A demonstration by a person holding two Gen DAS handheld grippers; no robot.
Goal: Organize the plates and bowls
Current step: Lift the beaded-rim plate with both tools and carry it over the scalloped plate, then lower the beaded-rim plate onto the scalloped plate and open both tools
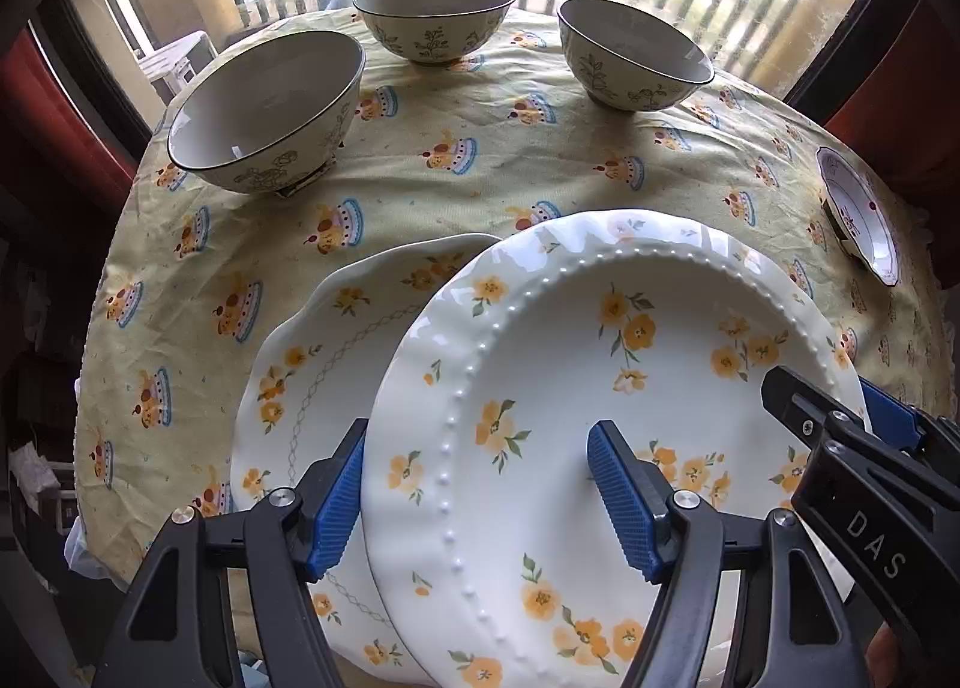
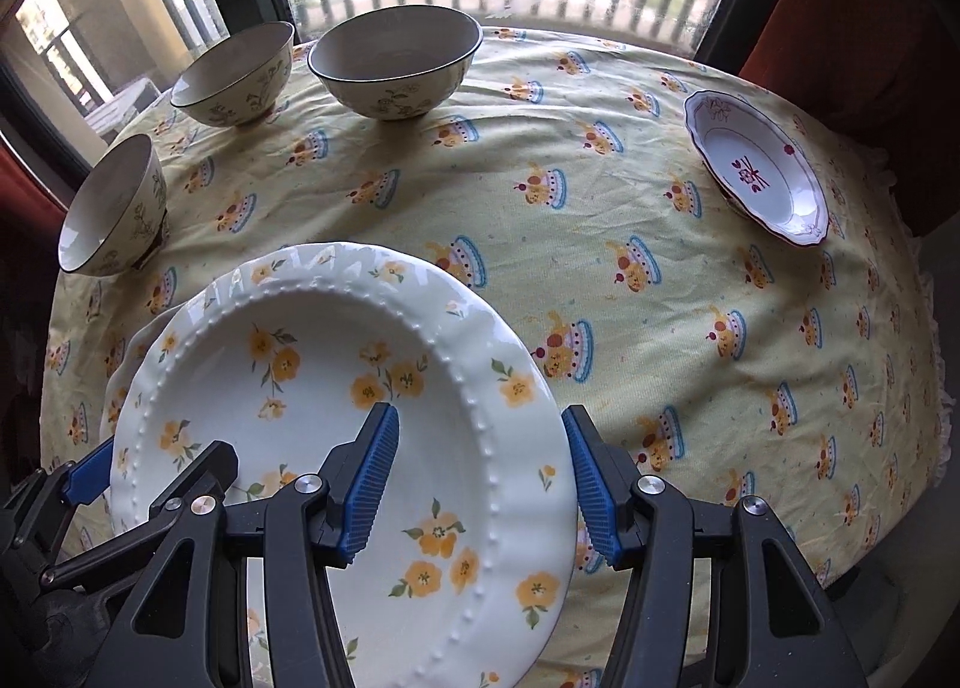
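Behind the round table (image 2: 690,280) a barred window lets in pale daylight, and a yellow cloth printed with little cakes covers the whole top.

I hold the beaded floral plate (image 1: 600,388) from 2 sides at once. My left gripper (image 1: 480,502) straddles its left rim, 1 blue pad under the outer edge and 1 inside the well; my right gripper (image 2: 486,484) does the same on the right rim. Each set of jaws is clamped on that rim, part-way apart because the rim fills the gap. I judge that 2 grips keep a wide, slippery plate level, where 1 grip at the edge would let it tip.

The plate hangs partly over a second floral plate (image 1: 318,364) that lies on the cloth at the near left edge, its scalloped rim showing beyond mine. I cannot tell whether the 2 touch. Stacking them looks to be the step in hand.

Count: 2 yellow-flowered plates, 3 leaf-patterned bowls (image 1: 270,111) standing apart along the far side, and 1 small red-trimmed dish (image 2: 762,172) alone at the right, well clear of everything else.
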